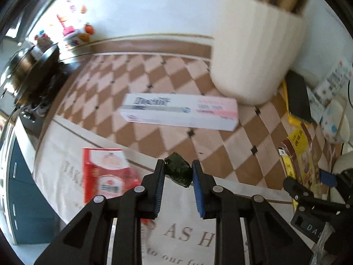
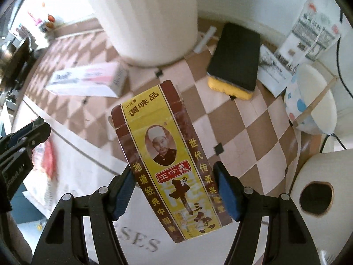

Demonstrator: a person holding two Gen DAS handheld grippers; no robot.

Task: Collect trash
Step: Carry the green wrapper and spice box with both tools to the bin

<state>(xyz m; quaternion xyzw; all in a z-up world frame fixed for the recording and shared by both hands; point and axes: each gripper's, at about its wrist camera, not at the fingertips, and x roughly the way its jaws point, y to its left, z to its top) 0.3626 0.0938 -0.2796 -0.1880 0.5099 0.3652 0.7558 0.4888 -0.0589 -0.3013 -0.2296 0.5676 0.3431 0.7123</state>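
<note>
In the left wrist view my left gripper [image 1: 178, 168] is shut on a small crumpled dark green wrapper [image 1: 178, 174], held above the white lettered cloth [image 1: 187, 238]. In the right wrist view my right gripper [image 2: 174, 172] is shut on a long yellow and brown spice box [image 2: 158, 137]. The box is pinched across its width and hangs tilted above the counter. A white and pink toothpaste box [image 1: 181, 112] lies flat on the checkered surface. A red packet [image 1: 103, 174] lies on the cloth to the left. The right gripper's fingers [image 1: 295, 190] and the spice box [image 1: 302, 154] show at the right edge.
A tall white ribbed container [image 1: 253, 55] holding wooden sticks stands at the back. A yellow sponge with a black top [image 2: 233, 61], a dotted bowl [image 2: 308, 101], papers [image 2: 308, 31] and a paper roll [image 2: 320, 190] crowd the right. A dark pan [image 1: 28, 66] sits far left.
</note>
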